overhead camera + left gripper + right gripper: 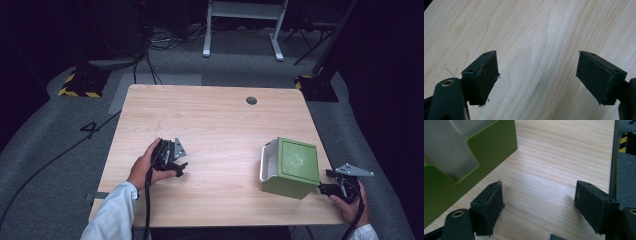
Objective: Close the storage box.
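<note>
Resting on the pale wooden table (215,120), the left gripper (179,166) lay in the person's left hand (145,167) toward the near left part of the top, a white sleeve (112,212) coming in from the bottom edge of the high view. In the left gripper view its two black jaws stood wide apart, their dark padded faces turned toward each other with nothing but bare wood grain between them.

The right gripper (327,181) was held in the right hand (352,205) at the near right corner of the table, with its grey three-cornered plate (354,170) on top. Its jaws were likewise spread wide in the right gripper view, gripping nothing, only tabletop between the pads (490,208).

A green box-shaped container with a white inner liner (290,167) stood on the table just beside the right gripper, on its left in the high view, whether touching it I could not tell. In the right gripper view the container's green wall (491,152) rose at the upper left, with a stepped cut-out showing a frosted pale inside.

A small round grommet hole (251,100) sat near the table's far edge. Grey carpeted floor (45,145) surrounded the table, with a black cable (55,157) trailing across it.
</note>
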A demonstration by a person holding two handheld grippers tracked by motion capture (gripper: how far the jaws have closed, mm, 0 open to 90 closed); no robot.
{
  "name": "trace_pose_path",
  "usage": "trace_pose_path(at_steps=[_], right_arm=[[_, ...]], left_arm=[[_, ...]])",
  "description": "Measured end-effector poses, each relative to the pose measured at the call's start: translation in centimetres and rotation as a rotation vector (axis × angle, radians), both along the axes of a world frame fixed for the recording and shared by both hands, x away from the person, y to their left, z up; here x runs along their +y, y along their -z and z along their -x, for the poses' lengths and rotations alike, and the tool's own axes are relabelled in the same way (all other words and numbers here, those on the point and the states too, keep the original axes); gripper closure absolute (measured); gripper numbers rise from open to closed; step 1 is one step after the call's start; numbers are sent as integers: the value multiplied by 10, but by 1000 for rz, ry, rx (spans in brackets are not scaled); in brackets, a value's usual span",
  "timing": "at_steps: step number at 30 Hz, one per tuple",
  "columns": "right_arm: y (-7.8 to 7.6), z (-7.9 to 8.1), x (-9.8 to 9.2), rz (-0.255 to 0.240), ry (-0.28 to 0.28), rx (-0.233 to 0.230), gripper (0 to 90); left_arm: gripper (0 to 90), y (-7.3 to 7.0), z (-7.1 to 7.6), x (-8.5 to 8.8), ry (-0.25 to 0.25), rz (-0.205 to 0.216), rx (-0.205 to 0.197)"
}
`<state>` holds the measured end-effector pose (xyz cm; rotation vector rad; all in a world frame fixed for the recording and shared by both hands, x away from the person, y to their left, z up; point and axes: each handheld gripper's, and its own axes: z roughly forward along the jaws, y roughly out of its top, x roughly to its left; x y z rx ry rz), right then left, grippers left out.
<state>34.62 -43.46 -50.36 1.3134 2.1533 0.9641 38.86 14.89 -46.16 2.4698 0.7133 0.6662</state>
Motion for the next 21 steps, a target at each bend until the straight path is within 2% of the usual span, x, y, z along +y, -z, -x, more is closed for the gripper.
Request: trace_pose_path(at_steps=[7, 10, 15, 21], right_arm=[[0, 0, 0, 0, 0, 0, 230], [0, 0, 0, 0, 0, 0, 230], [0, 0, 0, -1, 0, 0, 230], [0, 0, 0, 0, 0, 0, 230]], left_arm=[[174, 10, 12, 20, -41, -13, 18], [174, 16, 17, 34, -71, 17, 41], [172, 22, 21, 46, -100, 16, 60], [164, 26, 26, 64, -146, 79, 75]])
